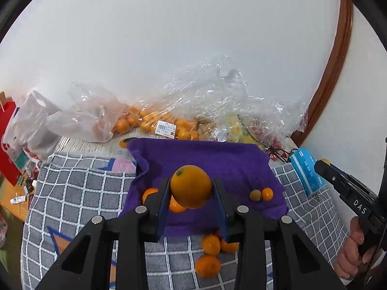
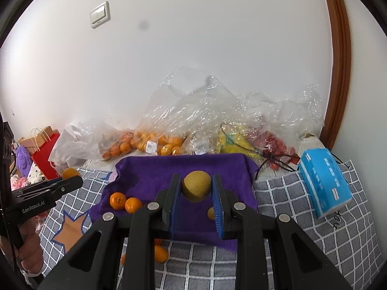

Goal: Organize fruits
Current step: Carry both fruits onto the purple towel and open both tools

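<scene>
Gripping an orange (image 1: 191, 186) above the purple towel (image 1: 212, 154), the left gripper (image 1: 191, 193) has its pads pressed on both sides; the right gripper (image 2: 196, 193) clamps a dull yellow-green fruit (image 2: 196, 185) over the same towel. Two small oranges (image 2: 125, 202) lie on the towel's left part, others on the checked blanket (image 2: 290, 193) nearer the camera. Along the far wall sit clear bags of oranges (image 2: 150, 142) (crinkled, partly blurred), and a blue tissue pack (image 2: 324, 183) lies right.

orange (image 1: 191, 186): big, round, shiny, pinched up off the purple towel (image 1: 217, 159)
yellowish fruit (image 2: 196, 185): dull, rough skin, maybe a pear, also clamped above the towel
small oranges (image 2: 125, 201): pair touching, on towel's left edge
</scene>
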`<action>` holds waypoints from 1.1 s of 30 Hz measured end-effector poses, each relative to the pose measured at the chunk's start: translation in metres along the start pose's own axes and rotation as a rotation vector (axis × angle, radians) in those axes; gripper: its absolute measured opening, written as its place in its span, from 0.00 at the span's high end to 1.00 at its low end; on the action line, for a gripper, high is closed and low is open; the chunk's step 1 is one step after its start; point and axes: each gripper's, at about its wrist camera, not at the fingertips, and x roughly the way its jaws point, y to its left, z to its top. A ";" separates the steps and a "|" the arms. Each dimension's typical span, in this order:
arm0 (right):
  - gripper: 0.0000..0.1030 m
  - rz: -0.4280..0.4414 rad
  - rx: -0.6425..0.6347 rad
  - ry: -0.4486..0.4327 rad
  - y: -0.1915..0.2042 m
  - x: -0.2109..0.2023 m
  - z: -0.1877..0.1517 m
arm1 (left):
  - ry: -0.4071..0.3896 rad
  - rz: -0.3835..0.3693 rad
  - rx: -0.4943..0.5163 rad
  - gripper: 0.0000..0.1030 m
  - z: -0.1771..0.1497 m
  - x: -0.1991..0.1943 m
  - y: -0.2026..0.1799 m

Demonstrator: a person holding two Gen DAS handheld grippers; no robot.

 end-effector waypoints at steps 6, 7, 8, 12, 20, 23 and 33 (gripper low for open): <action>0.76 -0.003 -0.010 0.017 -0.006 0.034 0.008 | 0.020 0.013 0.001 0.69 0.014 0.028 0.003; 0.76 -0.004 -0.010 0.020 -0.007 0.038 0.008 | 0.028 0.015 -0.003 0.69 0.016 0.035 0.006; 0.76 -0.006 -0.010 0.025 -0.009 0.046 0.008 | 0.034 0.016 -0.007 0.69 0.017 0.041 0.008; 0.76 -0.016 -0.003 0.052 -0.016 0.075 0.006 | 0.062 0.029 -0.018 0.69 0.021 0.065 0.016; 0.76 -0.024 0.034 0.114 -0.036 0.125 -0.005 | 0.113 0.048 -0.024 0.69 0.022 0.113 0.033; 0.76 -0.014 0.048 0.143 -0.043 0.143 -0.012 | 0.137 0.054 -0.023 0.69 0.021 0.130 0.036; 0.76 -0.004 0.060 0.233 -0.053 0.180 -0.038 | 0.217 0.062 -0.019 0.69 0.012 0.176 0.035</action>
